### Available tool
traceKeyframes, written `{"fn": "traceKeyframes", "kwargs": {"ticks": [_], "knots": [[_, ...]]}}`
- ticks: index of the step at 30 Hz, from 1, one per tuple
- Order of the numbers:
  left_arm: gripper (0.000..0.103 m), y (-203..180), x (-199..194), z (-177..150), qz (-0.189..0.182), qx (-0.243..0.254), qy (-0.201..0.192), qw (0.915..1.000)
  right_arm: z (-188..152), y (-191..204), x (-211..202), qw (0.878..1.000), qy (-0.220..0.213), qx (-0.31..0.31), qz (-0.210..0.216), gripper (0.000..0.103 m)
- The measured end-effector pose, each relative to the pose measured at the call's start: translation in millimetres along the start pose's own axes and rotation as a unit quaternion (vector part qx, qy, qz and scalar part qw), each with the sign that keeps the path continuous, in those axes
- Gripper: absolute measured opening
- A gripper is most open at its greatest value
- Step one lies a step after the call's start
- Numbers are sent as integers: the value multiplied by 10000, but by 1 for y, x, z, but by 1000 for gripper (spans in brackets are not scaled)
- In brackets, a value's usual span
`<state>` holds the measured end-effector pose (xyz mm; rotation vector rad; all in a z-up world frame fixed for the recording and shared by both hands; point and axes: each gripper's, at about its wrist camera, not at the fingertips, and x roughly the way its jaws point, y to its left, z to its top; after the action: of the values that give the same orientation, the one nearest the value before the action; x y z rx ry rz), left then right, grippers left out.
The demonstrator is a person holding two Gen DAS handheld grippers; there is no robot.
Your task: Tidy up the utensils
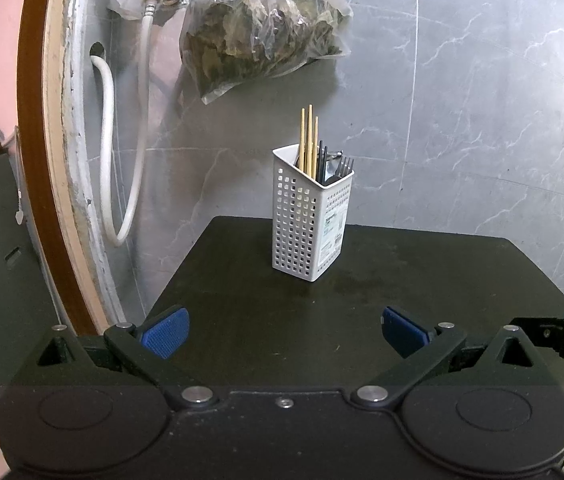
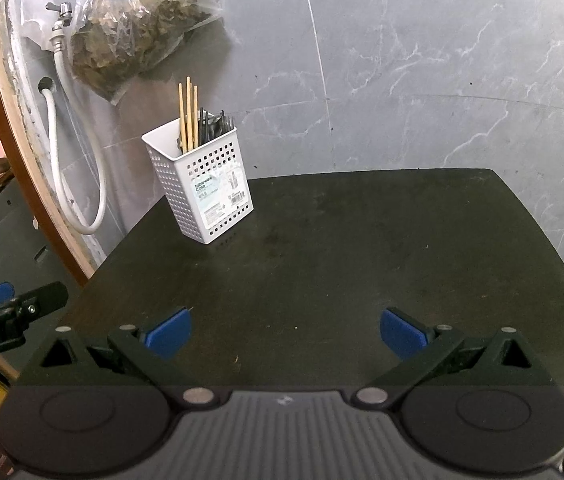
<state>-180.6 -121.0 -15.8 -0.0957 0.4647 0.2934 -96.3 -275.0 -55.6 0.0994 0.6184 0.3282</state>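
A white perforated utensil holder (image 1: 311,224) stands upright near the back of a dark table (image 1: 421,292); it also shows in the right wrist view (image 2: 202,192). Wooden chopsticks (image 1: 309,140) and dark forks (image 1: 345,165) stick out of its top; in the right wrist view the chopsticks (image 2: 188,112) stand left of the dark utensils (image 2: 216,124). My left gripper (image 1: 285,332) is open and empty, low over the table's front, well short of the holder. My right gripper (image 2: 285,334) is open and empty, with the holder far ahead to its left.
A plastic bag of dried leaves (image 1: 266,28) hangs on the grey marble wall above the holder. A tap with a white hose (image 1: 142,120) is at the left, beside a brown curved frame (image 1: 38,160). The right gripper's side (image 1: 561,336) shows at the left view's right edge.
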Motion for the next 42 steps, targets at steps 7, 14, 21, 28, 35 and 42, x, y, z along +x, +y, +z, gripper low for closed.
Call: {"fn": "traceKeyframes", "kwargs": {"ticks": [7,14,21,28,35,42], "knots": [[102,2,3,1,-16,1,18,10000,1,1,3,10000,32,12,-7,103],[102,2,7,1,-21,5,37,10000,3,2,4,10000,48,27,-25,103],[102,4,12,2,-54,-6,88,9999,4,3,7,10000,75,37,-46,103],[102,8,15,4,12,-129,224,9997,5,6,9,9999,93,35,-69,103],[102,10,15,6,-153,-11,105,9998,6,11,12,9998,122,33,-124,103],[102,17,24,9,-269,66,59,9996,8,18,20,9996,162,63,-216,103]]}}
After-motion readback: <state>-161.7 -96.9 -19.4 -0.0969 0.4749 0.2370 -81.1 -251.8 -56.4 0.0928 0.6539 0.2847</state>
